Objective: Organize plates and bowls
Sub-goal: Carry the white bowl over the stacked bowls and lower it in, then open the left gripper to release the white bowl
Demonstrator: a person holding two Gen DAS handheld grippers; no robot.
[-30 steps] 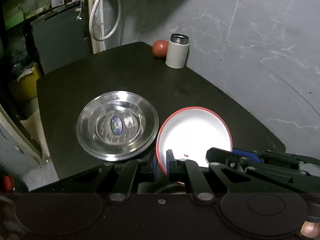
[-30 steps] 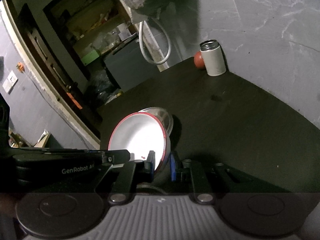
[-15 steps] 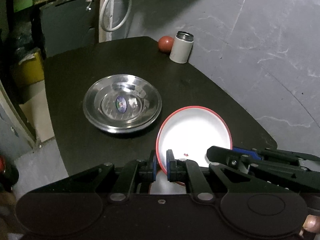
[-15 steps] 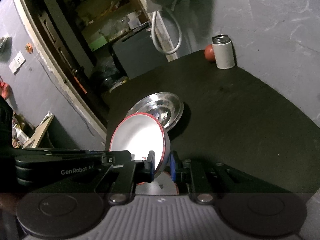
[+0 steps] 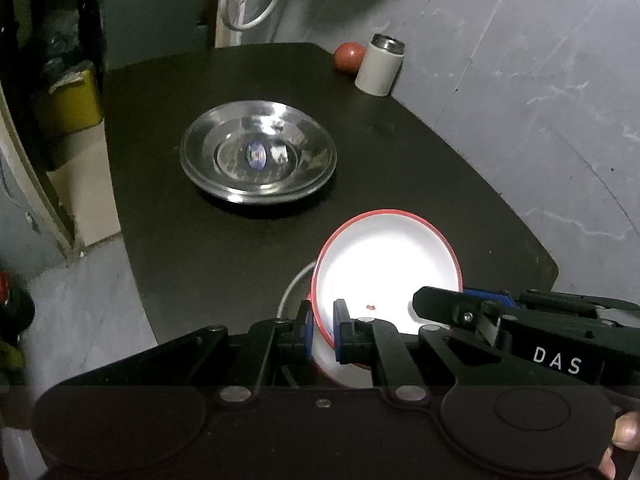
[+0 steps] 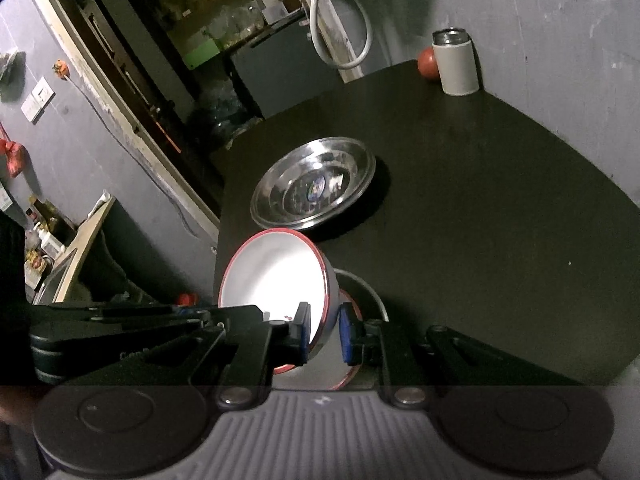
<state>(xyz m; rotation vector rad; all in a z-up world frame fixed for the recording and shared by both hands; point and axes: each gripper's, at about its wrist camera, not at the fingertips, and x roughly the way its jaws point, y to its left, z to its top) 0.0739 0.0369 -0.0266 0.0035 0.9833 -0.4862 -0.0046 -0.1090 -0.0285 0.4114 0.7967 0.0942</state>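
A white bowl with a red rim [image 5: 388, 264] hangs tilted above the near end of the dark table [image 5: 192, 240]. My left gripper [image 5: 323, 332] is shut on its near rim. In the right wrist view the same white bowl [image 6: 276, 276] has its wall pinched by my right gripper [image 6: 324, 332], also shut. Just under it the rim of a second bowl [image 6: 366, 290] shows, mostly hidden. A shiny steel plate [image 5: 258, 156] lies flat farther back on the table, apart from the bowl; the right wrist view has the steel plate [image 6: 314, 184] too.
A white flask [image 5: 378, 66] and a red ball-like thing [image 5: 350, 56] stand at the far corner by the grey wall. The table's left edge drops to the floor, with a yellow container [image 5: 72, 100] and shelves beyond.
Both grippers and the white bowl have drawn back from the steel plate, which now sits farther off. A second bowl's rim has come into sight beneath the held bowl.
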